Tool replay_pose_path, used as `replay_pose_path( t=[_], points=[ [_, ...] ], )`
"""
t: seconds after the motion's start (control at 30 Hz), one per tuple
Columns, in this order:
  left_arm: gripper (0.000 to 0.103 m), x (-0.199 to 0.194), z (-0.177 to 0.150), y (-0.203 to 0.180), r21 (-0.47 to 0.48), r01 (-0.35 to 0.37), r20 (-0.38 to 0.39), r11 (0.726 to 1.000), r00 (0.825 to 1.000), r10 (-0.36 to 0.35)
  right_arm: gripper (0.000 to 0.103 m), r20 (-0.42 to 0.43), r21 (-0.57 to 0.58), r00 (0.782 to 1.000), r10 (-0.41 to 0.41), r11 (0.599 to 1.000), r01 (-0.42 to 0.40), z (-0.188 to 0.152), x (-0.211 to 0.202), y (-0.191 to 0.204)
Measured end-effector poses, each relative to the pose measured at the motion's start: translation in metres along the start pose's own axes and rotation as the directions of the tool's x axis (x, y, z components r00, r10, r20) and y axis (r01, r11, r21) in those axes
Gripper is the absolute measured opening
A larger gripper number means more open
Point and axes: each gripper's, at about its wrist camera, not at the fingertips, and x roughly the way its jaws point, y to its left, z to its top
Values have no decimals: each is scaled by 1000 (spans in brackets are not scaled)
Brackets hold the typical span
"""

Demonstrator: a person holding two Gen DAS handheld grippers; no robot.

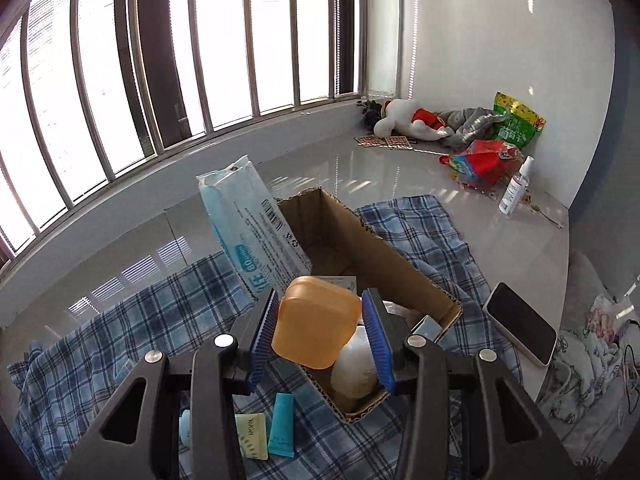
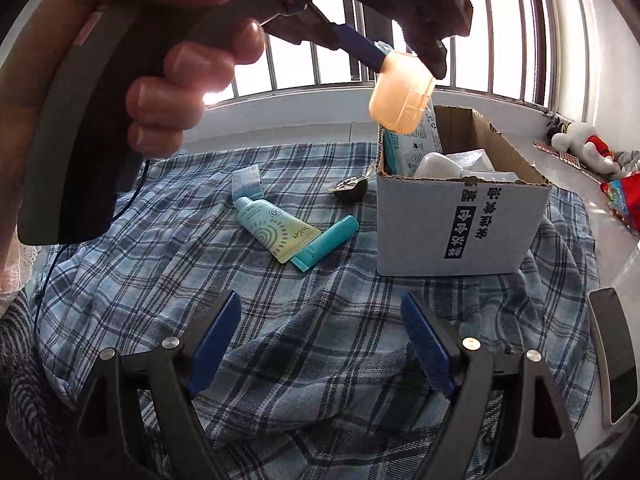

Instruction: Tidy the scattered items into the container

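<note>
- Sitting on the plaid cloth, the cardboard box is the largest thing here: open-topped, stiff-walled, already partly full. A blue-and-white soft pack stands on end against its left wall and pokes above the rim, and a white rounded thing and some crinkled plastic lie lower down.
- Next in size, the orange plastic case is clamped between the blue pads of the left tool, held by its two flat sides above the near end of the box. It looks light, hard-shelled and smooth, so likely a bit slippery; the flat sides seem the safest place to pinch.
- Still on the cloth, left of the box, lie a pale green tube and a teal tube, touching each other. Both look soft and squeezable; I would take each across the middle of its body.
- Beyond them, a small blue carton looks light and crushable.
- Hovering low over the cloth, the right tool has its pads wide apart, holding nothing.
</note>
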Motion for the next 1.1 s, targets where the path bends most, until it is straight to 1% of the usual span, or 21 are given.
replay_pose_path(
  t=[0.1,0.2,0.27,0.3,0.33,0.4,0.5,0.57,0.73,0.87,0.93,1.03,1.1],
  points=[
    [46,11,6,-5,11,-23,-11,1000,1000,24,81,1,5,1000,3,1000,-3,0,0,0],
    [46,21,4,0,-10,-43,-18,999,999,43,81,1,1,1000,4,1000,-4,-1,0,0],
    [59,20,-2,7,-23,-60,0,998,998,61,81,3,-5,1000,8,1000,-8,-1,0,1],
    [78,17,-6,11,-34,-69,16,997,997,70,81,3,-7,1000,7,1000,-7,-1,0,1],
    [89,13,-10,17,-50,-82,35,995,996,84,81,3,-8,1000,4,1000,-4,-1,0,1],
    [90,5,-18,31,-87,-110,51,990,992,114,81,1,-6,1000,5,1000,-5,-2,1,1],
    [90,0,-34,56,-114,-143,24,983,989,147,81,-1,4,1000,7,1000,-7,-1,2,-1],
    [90,4,-47,73,-124,-177,-25,976,984,176,81,-1,5,1000,6,1000,-6,-1,3,-1],
    [90,31,-84,106,-129,-224,-170,966,965,201,81,-4,-10,1000,5,1000,-5,-2,4,0],
    [90,56,-109,118,-135,-247,-251,960,945,208,81,-15,-14,1000,4,1000,-4,-3,6,2],
    [90,63,-116,121,-140,-266,-266,954,938,222,81,-16,-20,1000,2,1000,-3,-3,7,3],
    [89,70,-120,120,-112,-300,-277,948,925,260,81,-18,-33,1000,-1,999,0,-4,8,6],
    [87,72,-120,118,-98,-301,-273,948,925,266,81,-22,-40,1000,-5,999,4,-4,9,7]
  ],
)
